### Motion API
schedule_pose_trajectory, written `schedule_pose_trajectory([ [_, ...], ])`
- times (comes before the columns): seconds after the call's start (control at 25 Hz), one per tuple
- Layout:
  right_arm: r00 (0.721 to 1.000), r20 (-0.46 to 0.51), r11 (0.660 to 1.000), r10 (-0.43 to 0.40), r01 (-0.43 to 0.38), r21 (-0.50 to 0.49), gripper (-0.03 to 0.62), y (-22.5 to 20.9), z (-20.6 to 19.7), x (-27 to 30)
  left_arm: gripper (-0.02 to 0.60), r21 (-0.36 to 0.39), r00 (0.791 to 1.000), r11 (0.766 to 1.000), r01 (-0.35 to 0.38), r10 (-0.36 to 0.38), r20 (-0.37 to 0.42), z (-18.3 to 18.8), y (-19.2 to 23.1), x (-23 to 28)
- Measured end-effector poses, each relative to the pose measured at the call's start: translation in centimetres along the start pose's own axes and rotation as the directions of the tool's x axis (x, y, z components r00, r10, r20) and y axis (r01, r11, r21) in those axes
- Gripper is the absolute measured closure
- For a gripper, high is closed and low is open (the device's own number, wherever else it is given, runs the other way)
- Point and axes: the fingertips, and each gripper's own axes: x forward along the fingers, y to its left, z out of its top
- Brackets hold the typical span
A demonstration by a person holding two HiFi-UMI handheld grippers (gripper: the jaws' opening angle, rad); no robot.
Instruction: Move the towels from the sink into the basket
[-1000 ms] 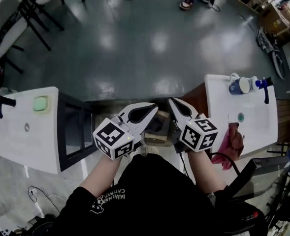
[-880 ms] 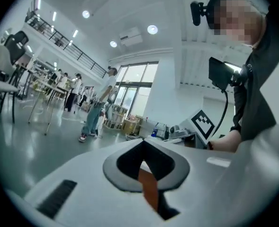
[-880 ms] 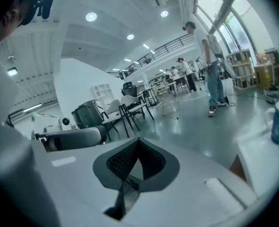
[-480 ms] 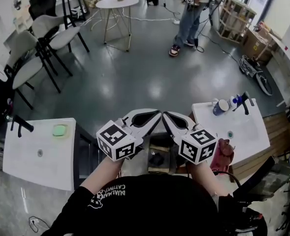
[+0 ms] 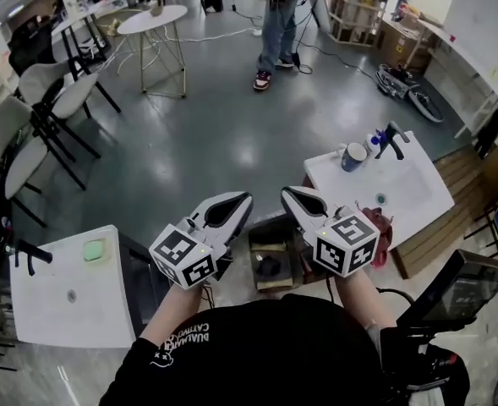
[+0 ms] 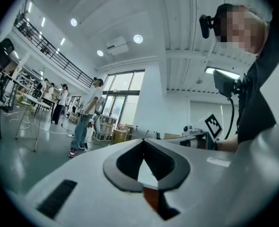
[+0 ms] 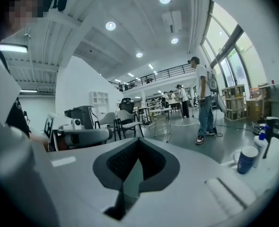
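We hold left gripper (image 5: 245, 198) and right gripper (image 5: 286, 192) closed, empty | crumpled dark-pink cloth towel (image 5: 385, 231) drapes white rectangular sink (image 5: 413, 189) near rim — right of and below right gripper — our nearer hand.

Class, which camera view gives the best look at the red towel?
The head view: the red towel lies at the white sink's near edge, partly behind the right gripper. Neither gripper view shows it.
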Motion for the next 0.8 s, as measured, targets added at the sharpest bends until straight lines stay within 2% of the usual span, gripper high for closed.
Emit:
schedule_pose_trajectory([
  [0.12, 0.996, 0.080, 0.999, -0.035, 0.036, -0.008, 0.588, -2.1, 2.2, -3.2, 0.570, -0.022, 0.999, 0.999, 0.049, -0.050, -0.012, -0.8, -1.2, 1.3],
  [0.24, 0.988, 0.117, 0.994, -0.105, 0.105, 0.007, 0.588, -5.9, 2.8, -7.3, 0.568, -0.030, 0.996, 0.996, 0.085, -0.085, -0.023, -1.8, -2.9, 4.1],
  [0.36, 0.974, 0.102, 0.979, -0.202, 0.198, 0.049, 0.588, -9.8, 1.9, -11.5, 0.580, -0.013, 0.991, 0.995, 0.101, -0.102, -0.084, -3.4, -4.9, 6.9],
  [0.48, 0.960, 0.089, 0.962, -0.267, 0.259, 0.087, 0.588, -12.7, 1.2, -15.0, 0.580, -0.003, 0.986, 0.995, 0.098, -0.098, -0.138, -4.4, -6.2, 9.3],
  [0.64, 0.945, 0.049, 0.941, -0.324, 0.316, 0.119, 0.588, -16.5, -0.5, -19.1, 0.580, -0.075, 0.985, 0.989, 0.125, -0.132, -0.108, -5.1, -8.8, 12.8],
  [0.8, 0.938, 0.027, 0.931, -0.346, 0.339, 0.136, 0.588, -21.0, -2.3, -22.6, 0.580, -0.067, 0.983, 0.990, 0.121, -0.129, -0.130, -7.0, -11.4, 17.1],
])
